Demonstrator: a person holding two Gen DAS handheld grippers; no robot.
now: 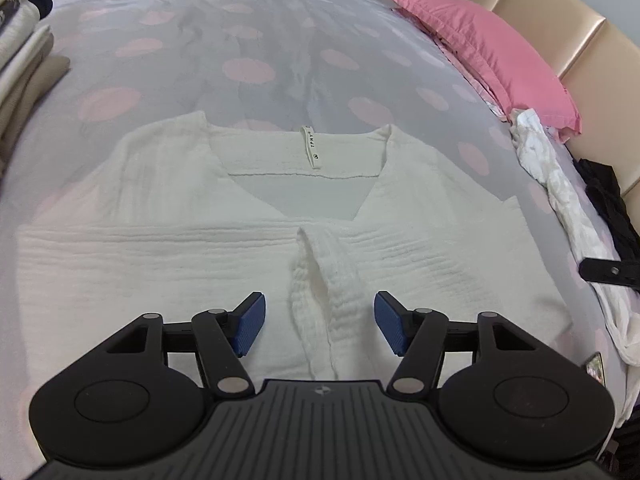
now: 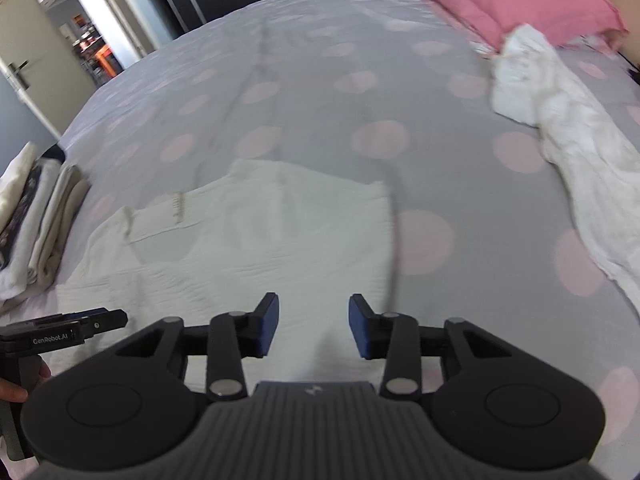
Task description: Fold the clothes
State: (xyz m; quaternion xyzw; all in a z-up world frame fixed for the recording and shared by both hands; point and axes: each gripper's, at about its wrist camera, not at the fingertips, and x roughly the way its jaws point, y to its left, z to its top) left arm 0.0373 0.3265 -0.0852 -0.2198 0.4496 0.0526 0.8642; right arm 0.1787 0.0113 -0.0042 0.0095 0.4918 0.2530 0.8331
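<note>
The white top lies flat on the near part of the bed, neckline and label at the far side, both sides folded in to meet at the middle. Judged step: side folds done, lengthwise fold pending. The left gripper hangs above the centre overlap, jaws partly apart, holding nothing. The right gripper stands over the top's right portion, likewise parted and empty. The next move calls for pinching the near hem and carrying it toward the collar. A crumpled white garment waits at the far right, beside the pink pillow.

So: two grippers, left gripper and right gripper, one white top, one pink pillow, one crumpled white garment, one folded stack.
</note>
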